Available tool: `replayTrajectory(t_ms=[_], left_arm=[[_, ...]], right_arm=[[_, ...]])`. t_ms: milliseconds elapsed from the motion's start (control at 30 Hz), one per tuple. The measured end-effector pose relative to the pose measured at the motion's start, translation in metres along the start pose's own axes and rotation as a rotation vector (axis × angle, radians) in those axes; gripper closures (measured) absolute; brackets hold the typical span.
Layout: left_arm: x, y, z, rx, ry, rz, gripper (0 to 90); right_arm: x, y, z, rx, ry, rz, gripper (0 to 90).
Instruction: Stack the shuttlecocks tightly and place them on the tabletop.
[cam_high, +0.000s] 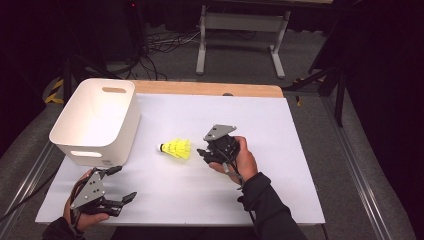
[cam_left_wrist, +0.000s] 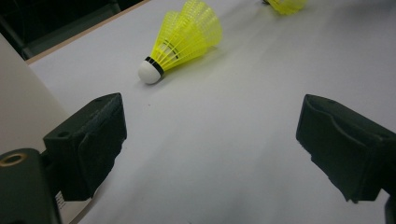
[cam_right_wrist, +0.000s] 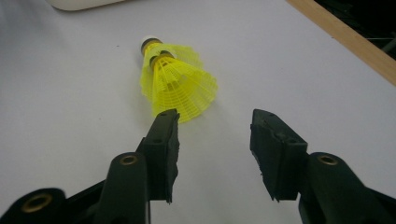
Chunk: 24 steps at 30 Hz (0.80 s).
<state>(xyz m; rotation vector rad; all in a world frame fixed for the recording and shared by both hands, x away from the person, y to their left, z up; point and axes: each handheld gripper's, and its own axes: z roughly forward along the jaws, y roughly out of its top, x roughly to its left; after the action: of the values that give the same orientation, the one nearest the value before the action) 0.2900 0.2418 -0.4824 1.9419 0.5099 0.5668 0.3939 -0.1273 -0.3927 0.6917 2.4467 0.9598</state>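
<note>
Shuttlecocks on the surface, both grippers empty

Two nested yellow shuttlecocks (cam_high: 176, 148) lie on their side mid-surface (cam_high: 280, 150), cork toward the white bin (cam_high: 95, 120). The right gripper (cam_high: 206, 154) sits just beside their skirt, fingers (cam_right_wrist: 163, 149) partly apart with nothing between them. The left gripper (cam_high: 120, 184) rests near the front edge below the bin, fingers (cam_left_wrist: 93, 140) wide and empty

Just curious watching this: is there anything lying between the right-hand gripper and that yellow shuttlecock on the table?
Nothing visible. The right gripper has its jaws open just behind the shuttlecock's skirt, with bare white table between them.
</note>
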Motion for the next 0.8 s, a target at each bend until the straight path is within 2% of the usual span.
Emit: replayTrajectory(t_ms=[33,167,233,533,800], left_arm=[[0.000,0.000,0.000,0.000,0.000,0.000,9.2],[-0.001,0.000,0.000,0.000,-0.002,0.000,9.2],[-0.001,0.000,0.000,0.000,0.000,0.002,9.1],[-0.001,0.000,0.001,0.002,-0.003,0.004,9.1],[-0.002,0.000,0.001,0.002,-0.001,0.005,9.1]], right_arm=[[0.000,0.000,0.000,0.000,0.000,0.000,51.7],[-0.003,-0.012,-0.016,-0.013,-0.050,-0.015,46.2],[-0.004,-0.014,-0.018,-0.016,-0.054,-0.016,45.3],[-0.004,-0.037,-0.038,-0.075,-0.115,-0.007,34.5],[0.001,-0.053,-0.047,-0.119,-0.205,-0.024,27.6]])
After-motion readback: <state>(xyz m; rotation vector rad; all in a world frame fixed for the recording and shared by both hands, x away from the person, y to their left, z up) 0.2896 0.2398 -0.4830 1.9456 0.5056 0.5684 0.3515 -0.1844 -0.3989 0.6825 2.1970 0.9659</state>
